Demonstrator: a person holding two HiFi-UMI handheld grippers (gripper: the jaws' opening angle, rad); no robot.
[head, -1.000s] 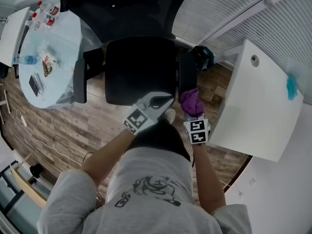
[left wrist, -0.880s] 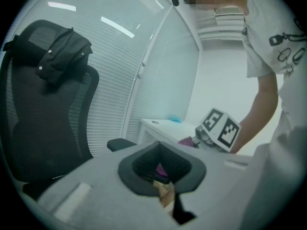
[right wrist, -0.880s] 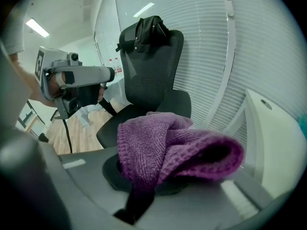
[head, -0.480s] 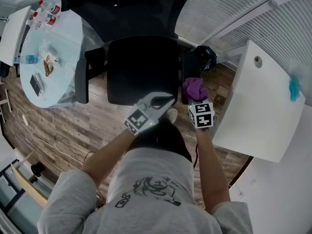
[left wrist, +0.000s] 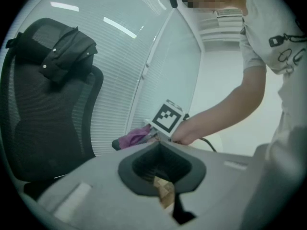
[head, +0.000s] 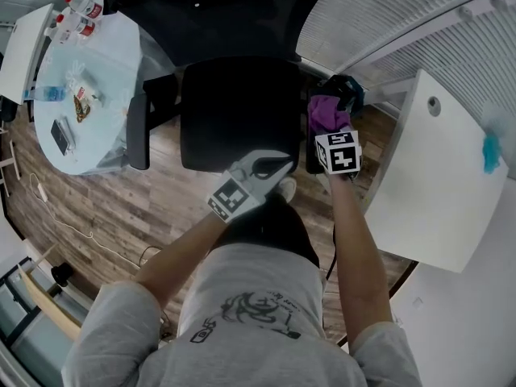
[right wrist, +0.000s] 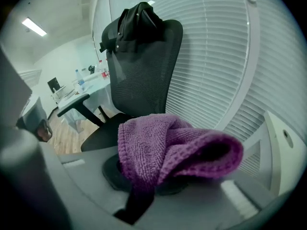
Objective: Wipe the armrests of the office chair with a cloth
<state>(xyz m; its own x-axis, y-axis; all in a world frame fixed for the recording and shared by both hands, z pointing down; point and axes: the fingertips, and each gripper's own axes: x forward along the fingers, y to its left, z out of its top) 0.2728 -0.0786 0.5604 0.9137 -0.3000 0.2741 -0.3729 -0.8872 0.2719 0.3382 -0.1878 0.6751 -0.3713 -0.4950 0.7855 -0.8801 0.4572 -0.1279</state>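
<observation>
Your right claw [head: 328,127] grips the cloth [right wrist: 168,147], bunched ahead of it on the armrest [head: 312,158]; armrest 1 looks mid-wipe. Left claw [head: 272,168] is clenched, empty. Next, probably drag back along it.

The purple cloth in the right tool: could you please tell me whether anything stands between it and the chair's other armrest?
Only the chair's own seat lies between the purple cloth and the other armrest; the left tool sits off that line.

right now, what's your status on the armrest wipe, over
Right hand-held gripper shut on purple cloth, cloth at far end of right-side armrest. Left hand-held gripper shut, empty, near seat front edge. Nothing seen blocking.
</observation>
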